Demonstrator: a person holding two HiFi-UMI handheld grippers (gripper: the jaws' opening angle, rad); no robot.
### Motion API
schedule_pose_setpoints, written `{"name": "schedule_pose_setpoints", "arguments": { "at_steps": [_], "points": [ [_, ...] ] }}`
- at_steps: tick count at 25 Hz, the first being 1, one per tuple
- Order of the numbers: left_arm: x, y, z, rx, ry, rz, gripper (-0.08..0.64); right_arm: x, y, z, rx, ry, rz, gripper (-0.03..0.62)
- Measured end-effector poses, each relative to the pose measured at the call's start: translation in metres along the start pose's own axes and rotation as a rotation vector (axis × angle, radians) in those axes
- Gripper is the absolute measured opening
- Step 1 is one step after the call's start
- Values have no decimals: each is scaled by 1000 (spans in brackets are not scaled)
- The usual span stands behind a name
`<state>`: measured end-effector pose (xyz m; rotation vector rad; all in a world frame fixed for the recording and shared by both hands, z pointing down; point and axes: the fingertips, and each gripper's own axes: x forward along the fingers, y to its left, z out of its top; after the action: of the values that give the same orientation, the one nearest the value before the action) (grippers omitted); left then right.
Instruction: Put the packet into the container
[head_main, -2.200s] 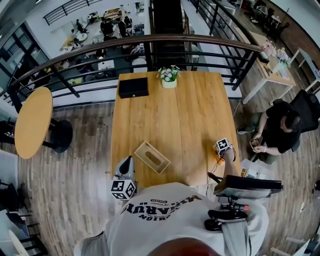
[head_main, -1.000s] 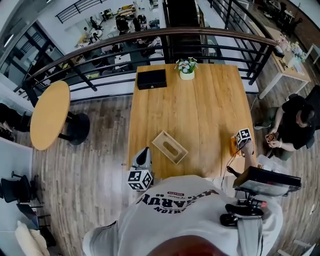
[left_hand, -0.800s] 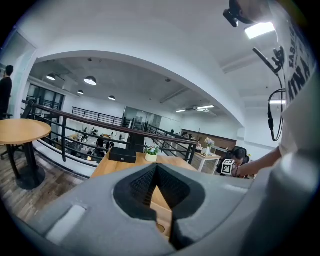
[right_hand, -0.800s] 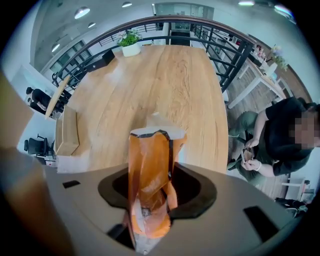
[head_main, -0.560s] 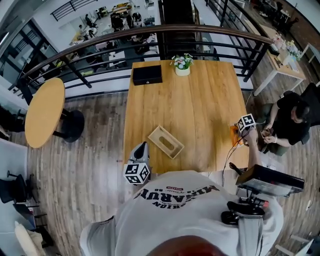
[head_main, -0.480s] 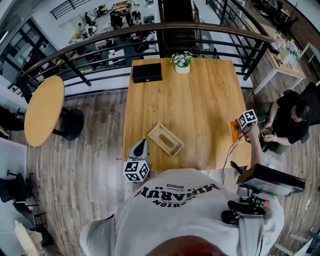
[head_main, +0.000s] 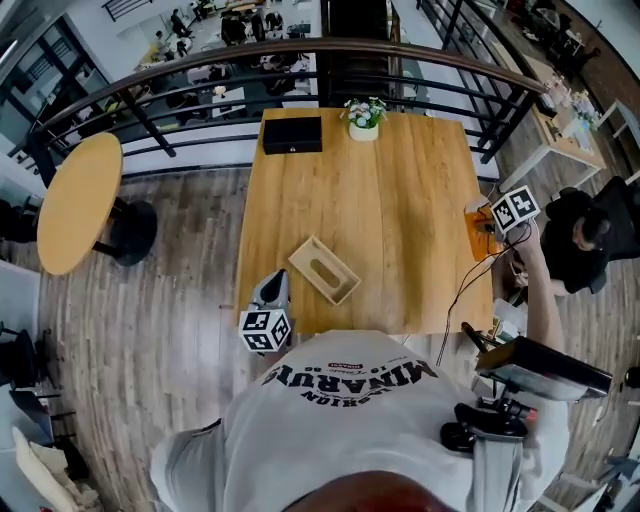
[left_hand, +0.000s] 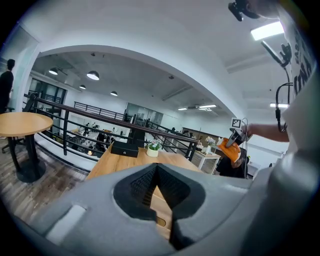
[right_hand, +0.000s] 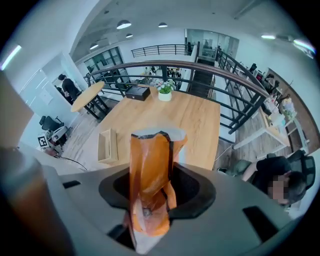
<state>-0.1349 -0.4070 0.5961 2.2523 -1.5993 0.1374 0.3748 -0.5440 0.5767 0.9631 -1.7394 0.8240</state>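
Note:
An orange packet (right_hand: 149, 180) stands upright between the jaws of my right gripper (right_hand: 150, 212), which is shut on its lower end. In the head view that gripper (head_main: 492, 224) hangs over the table's right edge, the packet (head_main: 477, 233) below its marker cube. The container, an open wooden box (head_main: 323, 270), lies on the near left part of the table, well to the left of the packet; it also shows as the box (right_hand: 106, 145) at the left. My left gripper (head_main: 272, 291) rests by the table's near left edge, jaws together and holding nothing.
A black case (head_main: 293, 134) and a small flower pot (head_main: 364, 112) stand at the far end of the wooden table (head_main: 390, 200). A railing (head_main: 300, 60) runs behind it. A seated person (head_main: 585, 240) is close on the right, and a round table (head_main: 78, 200) stands at the left.
My right gripper has lifted the packet off the table and carried it up and outward over the right edge. The left gripper has stayed put.

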Motion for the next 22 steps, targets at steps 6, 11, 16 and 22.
{"name": "schedule_pose_setpoints", "arguments": {
  "at_steps": [6,11,16,22],
  "points": [
    [-3,-2,-6,-5,9,2,-8,-23,1,16,-16,-17,-4,172],
    [-7,-2,0,-2,0,10,-8,-15,5,24,-14,-21,8,172],
    [-13,0,-5,-5,8,28,-8,-3,32,42,-51,-26,53,170],
    [-21,4,-8,-11,9,46,-8,24,103,80,-149,-25,159,169]
  ]
}}
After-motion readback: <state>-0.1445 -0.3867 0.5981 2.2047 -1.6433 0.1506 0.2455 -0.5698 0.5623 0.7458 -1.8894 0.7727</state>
